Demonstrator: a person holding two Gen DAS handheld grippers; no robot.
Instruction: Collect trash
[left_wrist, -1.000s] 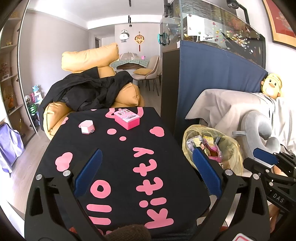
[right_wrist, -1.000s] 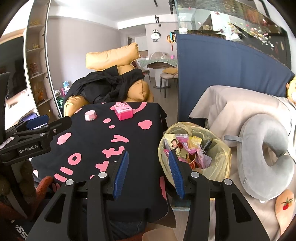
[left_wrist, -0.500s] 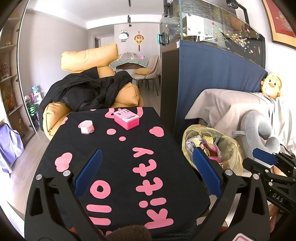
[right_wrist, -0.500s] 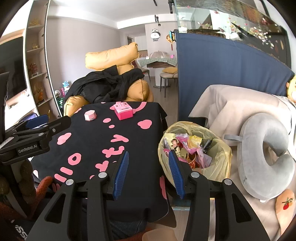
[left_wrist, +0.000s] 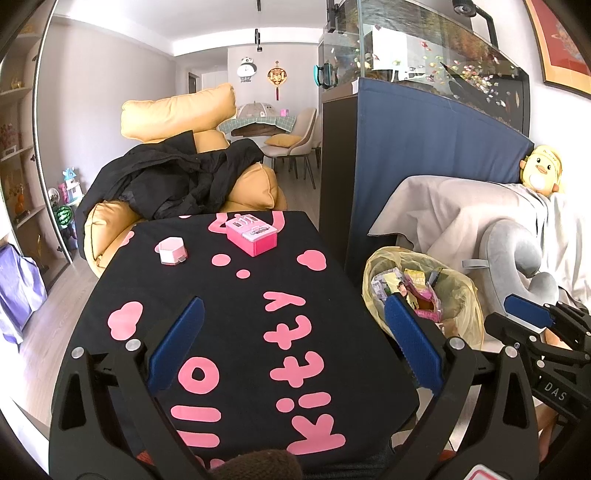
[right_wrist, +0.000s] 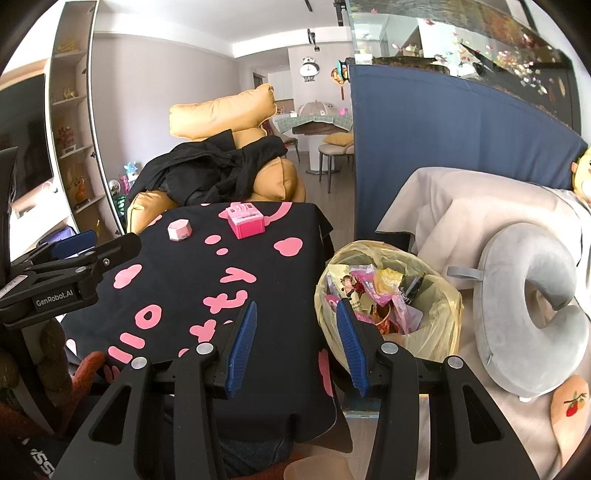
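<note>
A bin lined with a yellow bag (left_wrist: 461, 291) (right_wrist: 439, 295) stands on the floor right of the table, filled with several colourful wrappers (right_wrist: 373, 291). My left gripper (left_wrist: 291, 343) hovers open over the near part of the black tablecloth (left_wrist: 229, 302), nothing between its blue pads. My right gripper (right_wrist: 295, 339) is open and empty too, poised over the table's right edge beside the bin. On the far end of the table sit a pink box (left_wrist: 252, 233) (right_wrist: 243, 220) and a small white hexagonal case (left_wrist: 171, 251) (right_wrist: 179, 230).
An orange sofa with a black coat (left_wrist: 177, 181) lies beyond the table. A blue-draped fish tank cabinet (left_wrist: 424, 155) stands behind the bin. To the right is a covered couch with a grey neck pillow (right_wrist: 532, 302). Shelves line the left wall.
</note>
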